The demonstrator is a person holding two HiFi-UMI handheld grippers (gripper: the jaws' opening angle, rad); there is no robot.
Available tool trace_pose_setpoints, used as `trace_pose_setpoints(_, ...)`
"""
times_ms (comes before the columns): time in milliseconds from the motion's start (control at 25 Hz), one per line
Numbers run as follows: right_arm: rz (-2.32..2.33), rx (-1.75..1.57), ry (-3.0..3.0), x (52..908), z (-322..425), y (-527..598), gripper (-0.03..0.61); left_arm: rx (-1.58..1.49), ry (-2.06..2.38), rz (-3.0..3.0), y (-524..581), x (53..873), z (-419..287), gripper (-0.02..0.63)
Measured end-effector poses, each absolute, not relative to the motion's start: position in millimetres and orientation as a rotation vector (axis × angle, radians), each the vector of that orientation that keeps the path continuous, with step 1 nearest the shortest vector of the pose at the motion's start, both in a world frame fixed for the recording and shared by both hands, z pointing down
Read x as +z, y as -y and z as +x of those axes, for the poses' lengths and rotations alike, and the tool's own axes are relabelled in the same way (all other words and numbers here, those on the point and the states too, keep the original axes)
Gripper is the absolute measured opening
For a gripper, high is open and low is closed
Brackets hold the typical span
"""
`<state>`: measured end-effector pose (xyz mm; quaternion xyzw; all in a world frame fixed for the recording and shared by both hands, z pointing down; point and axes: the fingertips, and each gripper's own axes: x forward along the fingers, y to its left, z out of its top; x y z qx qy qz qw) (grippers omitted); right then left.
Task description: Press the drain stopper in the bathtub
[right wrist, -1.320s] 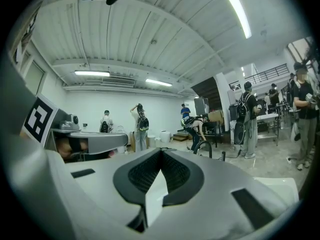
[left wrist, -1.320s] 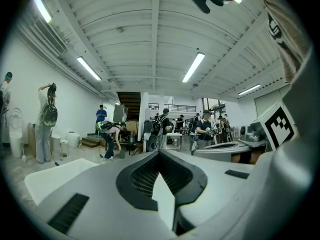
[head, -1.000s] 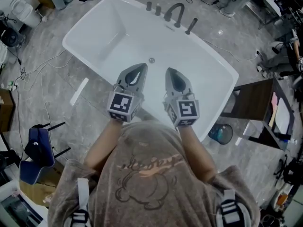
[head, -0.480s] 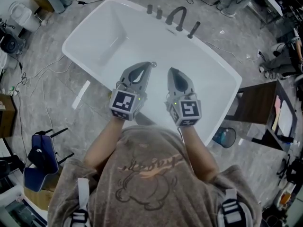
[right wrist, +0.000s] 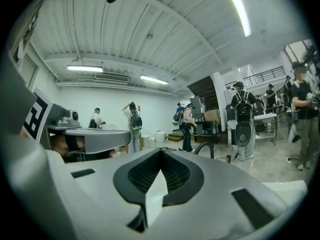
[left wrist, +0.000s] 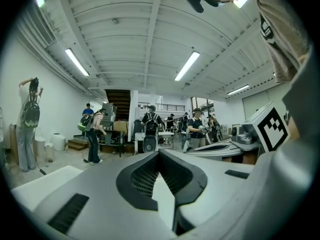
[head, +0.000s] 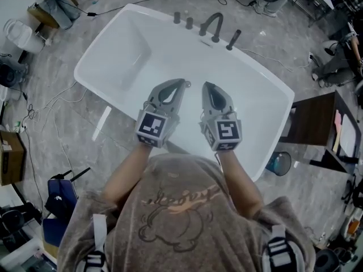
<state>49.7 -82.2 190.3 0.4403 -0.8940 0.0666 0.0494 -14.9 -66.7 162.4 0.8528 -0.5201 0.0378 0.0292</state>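
left claw (head: 181, 83) and right claw (head: 206, 85) closed, slightly apart, over the bathtub (head: 127, 44).

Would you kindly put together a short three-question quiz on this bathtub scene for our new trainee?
1. True or false: the left claw and the right claw are both shut and empty.
2. The dark curved metal faucet stands on which rim of the white bathtub? A) the rim far from the person B) the rim nearest the person C) the left end
3. Fill in: in the head view, the small round metal drain stopper shows right beside the tip of the ____ claw.
Key: 1 true; 2 A; 3 left.
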Motion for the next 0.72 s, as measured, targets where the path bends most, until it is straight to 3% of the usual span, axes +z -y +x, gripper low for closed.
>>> trace_pose_setpoints(720,1.476,0.216,2.664,221.8,14.5,142.4,0.002,0.099,1.432,2.743,137.4,203.9,-46.5,0.003)
